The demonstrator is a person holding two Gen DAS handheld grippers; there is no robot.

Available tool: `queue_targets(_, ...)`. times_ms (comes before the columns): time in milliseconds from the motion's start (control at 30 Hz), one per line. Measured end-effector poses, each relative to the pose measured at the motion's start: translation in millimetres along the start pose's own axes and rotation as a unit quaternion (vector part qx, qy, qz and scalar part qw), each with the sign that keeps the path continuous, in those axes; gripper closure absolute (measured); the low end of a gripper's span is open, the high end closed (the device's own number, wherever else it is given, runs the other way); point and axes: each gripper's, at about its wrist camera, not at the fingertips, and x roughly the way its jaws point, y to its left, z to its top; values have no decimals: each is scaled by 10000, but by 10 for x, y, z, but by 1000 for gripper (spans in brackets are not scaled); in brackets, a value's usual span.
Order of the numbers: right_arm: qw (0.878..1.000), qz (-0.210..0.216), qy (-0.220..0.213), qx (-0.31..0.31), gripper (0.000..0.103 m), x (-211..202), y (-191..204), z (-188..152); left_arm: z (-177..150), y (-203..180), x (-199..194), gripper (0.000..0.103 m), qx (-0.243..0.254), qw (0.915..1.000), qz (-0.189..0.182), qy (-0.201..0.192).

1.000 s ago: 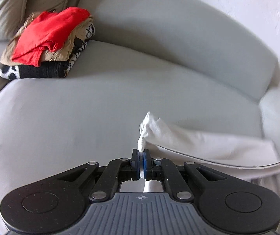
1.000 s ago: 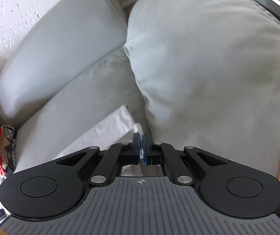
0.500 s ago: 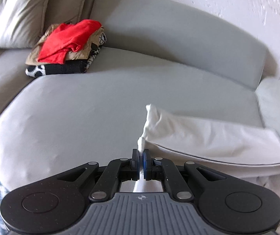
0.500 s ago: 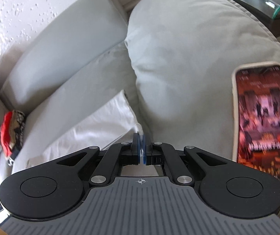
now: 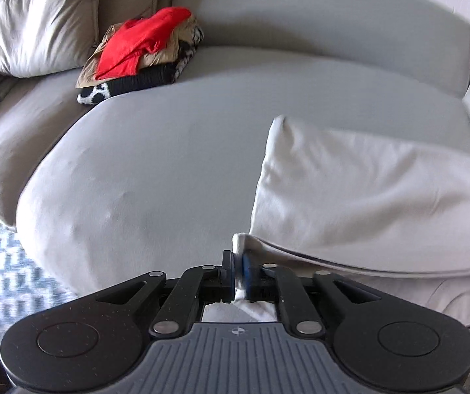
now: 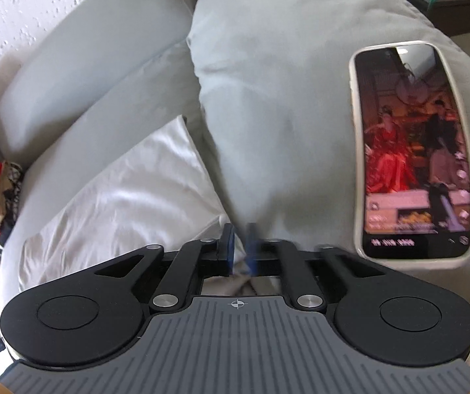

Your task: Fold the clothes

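A white garment is spread across the right part of a grey sofa seat, folded over on itself, with its far corner lifted a little off the cushion. A corner of its near edge is pinched between the nearly closed fingers of the left gripper. In the right wrist view, the right gripper is seen with a small gap between its 2 fingers; whether cloth is held there cannot be told, since that spot is blurred. A phone with a lit screen is laid on a grey cushion just beside it. A pile of folded clothes, topped in red, is set well apart at the far left of the seat.
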Motion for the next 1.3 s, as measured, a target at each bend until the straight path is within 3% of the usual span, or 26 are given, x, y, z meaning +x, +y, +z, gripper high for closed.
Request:
queue_targets(67, 9999, 52, -51, -89, 77, -131, 23, -31, -36, -19, -26, 65, 44, 9999, 93, 23)
queue_targets(167, 9985, 503, -145, -136, 75, -350, 85, -109, -95, -46, -105, 61, 68, 9999, 98, 1)
queue_targets(267, 9947, 1025, 71, -60, 74, -365, 199, -217, -169, -124, -257, 61, -60, 9979, -643, -55)
queue_targets(367, 9918, 1253, 266, 28, 74, -255, 329, -395, -275, -319, -261, 61, -94, 9901, -1399, 106)
queue_targets(533, 9904, 1170, 150, 727, 74, -141, 191, -583, -562, -657, -95, 61, 244, 9820, -1764, 627)
queue_targets(633, 9844, 1113, 80, 1362, 70, -126, -64, -582, -660, -712, -41, 61, 320, 9805, -1808, 703)
queue_targets(767, 9733, 1051, 36, 2038, 54, -70, -272, -644, -677, -734, -2, 61, 250, 9808, -1815, 672)
queue_targets(900, 9578, 1221, -83, 2600, 52, 36, -347, -749, -665, -749, -50, 61, 245, 9797, -1898, 597)
queue_targets(1100, 9501, 1316, -221, 2821, 52, 229, -365, -766, -648, -780, -79, 61, 256, 9809, -1849, 542)
queue_targets(1300, 9392, 1820, -556, 2859, 62, 148, -417, -802, -633, -723, -116, 61, 221, 9846, -1679, 435)
